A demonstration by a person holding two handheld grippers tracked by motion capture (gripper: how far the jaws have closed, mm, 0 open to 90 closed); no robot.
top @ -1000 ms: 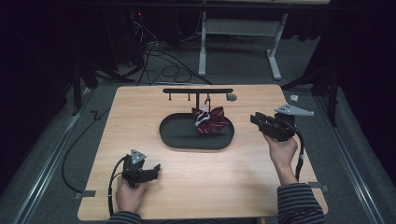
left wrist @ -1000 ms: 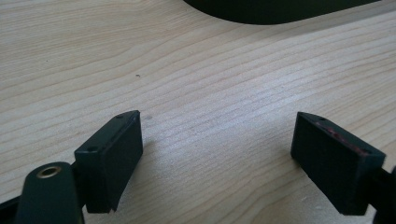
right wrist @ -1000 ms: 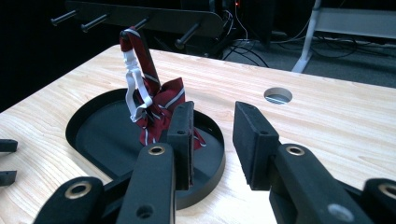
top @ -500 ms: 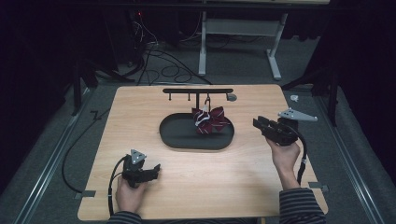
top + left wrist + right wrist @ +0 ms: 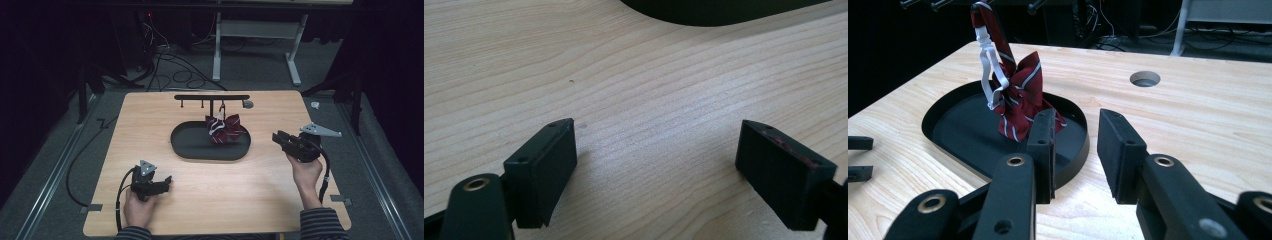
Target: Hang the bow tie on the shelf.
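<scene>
Holding off | dark-red striped fabric bow tie hangs on black hook rail over black oval tray, 12 o'clock | right gripper at 3, jaws part-open, empty | left gripper at 7, wide (idle) | next, I judge: close on tie.

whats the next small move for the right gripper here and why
Probably ease the right gripper forward toward the striped bow tie. Its jaws are open and empty and point at the tie, which hangs by its white strap from the rack hook over the black tray.
</scene>
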